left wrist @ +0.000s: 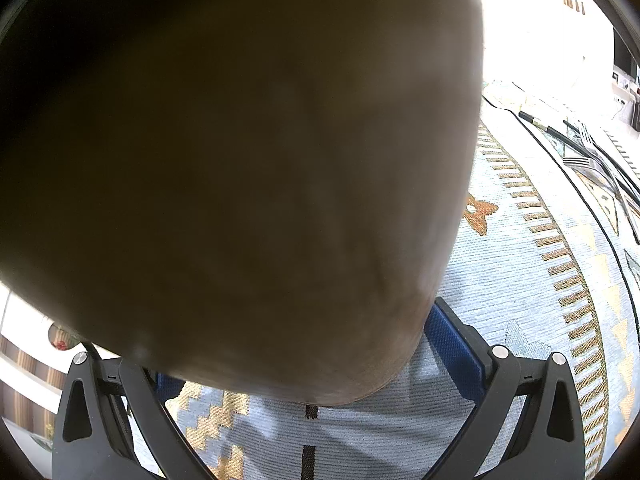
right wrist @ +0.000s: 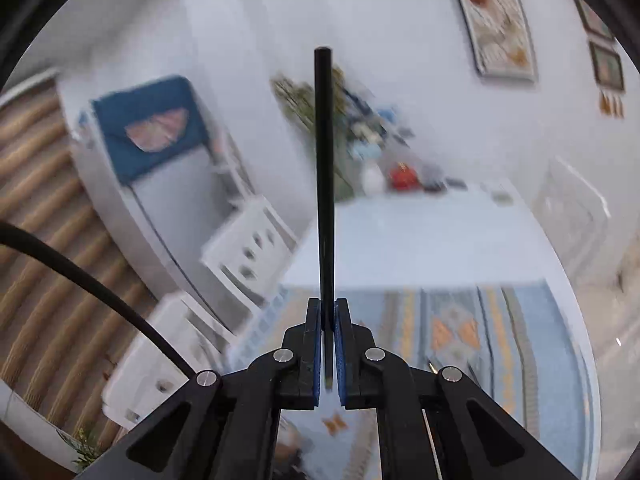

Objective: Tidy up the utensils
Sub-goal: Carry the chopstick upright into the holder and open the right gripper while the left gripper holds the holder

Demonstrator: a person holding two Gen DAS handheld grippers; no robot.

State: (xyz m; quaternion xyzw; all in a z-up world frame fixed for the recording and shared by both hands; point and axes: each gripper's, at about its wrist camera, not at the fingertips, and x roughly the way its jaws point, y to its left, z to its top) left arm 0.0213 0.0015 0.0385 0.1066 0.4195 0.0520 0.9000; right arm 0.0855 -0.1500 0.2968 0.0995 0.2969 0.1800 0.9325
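The table (right wrist: 420, 240) is covered at its near part by a woven runner (left wrist: 500, 280) in pale blue with orange and tan geometric patterns; the far part is left bare and white. On the runner, several forks (left wrist: 592, 156) and dark-handled utensils (left wrist: 536, 120) are laid close together (seen only at the right edge of the left wrist view). A large brown container (left wrist: 240, 160) is set on the runner.

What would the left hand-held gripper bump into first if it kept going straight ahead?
The big brown container. It already sits between the left hand-held gripper's blue pads, filling most of the view, so there is no free way ahead. Whether the pads press on it is unclear.
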